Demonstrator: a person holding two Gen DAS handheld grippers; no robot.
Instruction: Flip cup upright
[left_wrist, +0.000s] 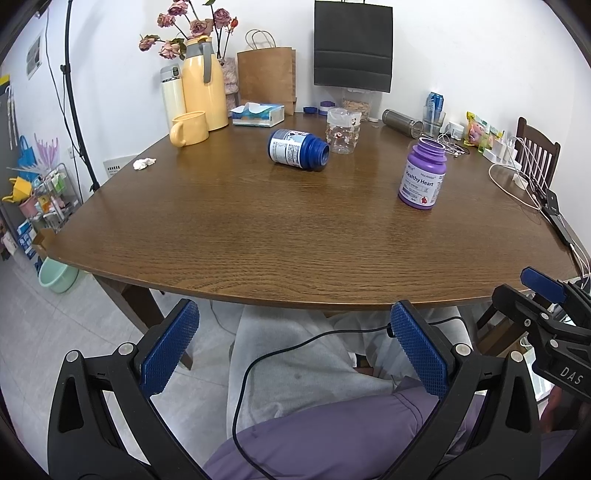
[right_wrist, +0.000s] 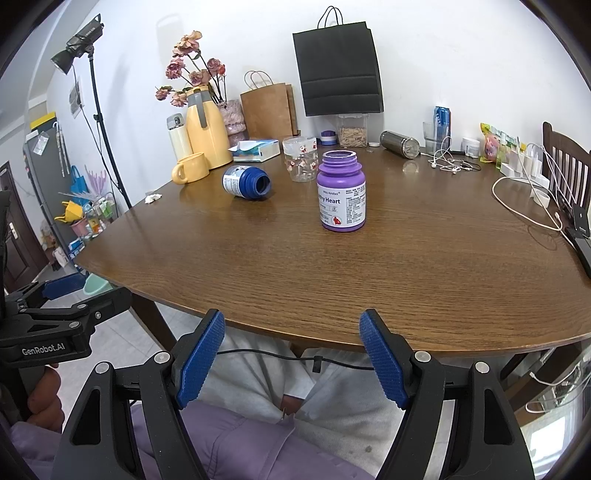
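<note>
Both tongs, left (left_wrist: 291, 354) and right (right_wrist: 291, 356), were held spread, empty, off the worktop's (right_wrist: 332, 280) near edge; blue bottle (left_wrist: 298, 149) was seen lying sideways mid-worktop.

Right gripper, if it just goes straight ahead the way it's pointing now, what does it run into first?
Probably the purple bottle, standing upright almost dead ahead of the open right gripper. The table edge lies nearer, though, and height is hard to judge, so it could catch that first.
</note>
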